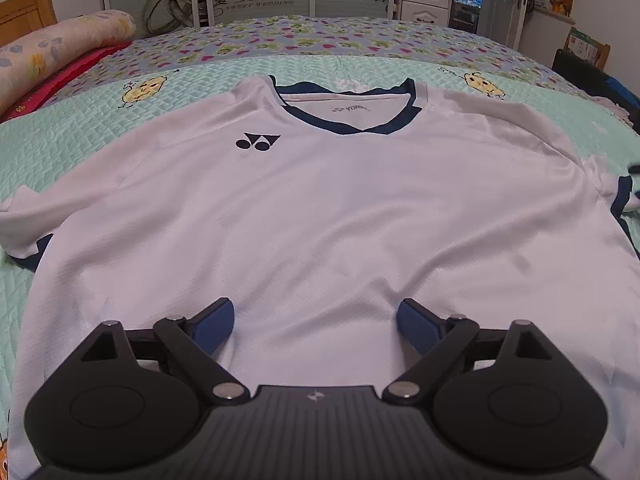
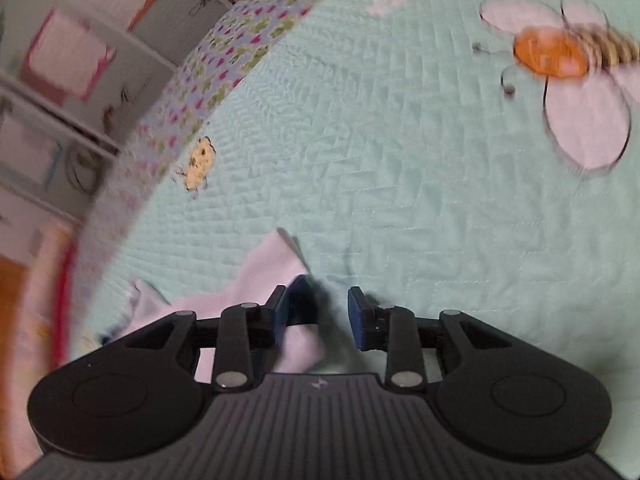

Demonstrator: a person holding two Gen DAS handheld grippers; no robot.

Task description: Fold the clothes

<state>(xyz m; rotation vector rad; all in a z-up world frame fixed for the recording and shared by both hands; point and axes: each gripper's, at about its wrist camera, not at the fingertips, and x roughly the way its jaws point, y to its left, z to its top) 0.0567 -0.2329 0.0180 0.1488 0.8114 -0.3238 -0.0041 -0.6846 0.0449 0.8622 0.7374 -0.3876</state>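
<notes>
While the left gripper (image 1: pixel 316 322) hangs low over the lower body of the white T-shirt (image 1: pixel 320 208) with its blue pads spread wide and nothing between them, the right gripper (image 2: pixel 324 312) sits off at one side of the garment, its jaws parted about halfway, with a white sleeve edge (image 2: pixel 276 276) lying against and under its left pad but not pinched. Outward from the tools, the shirt lies face up and spread flat on the mint quilted bedspread (image 1: pixel 80 152), navy collar (image 1: pixel 348 120) toward the far side, both short sleeves out to the sides, light wrinkles across the chest. No fold shows in it, so it lies as it would for the opening sleeve fold; I judge the right tool is lining up on that sleeve. Closing on it calls for getting both pads around the cloth edge without catching the quilt beneath, and the right view's blur suggests that tool is in motion.
</notes>
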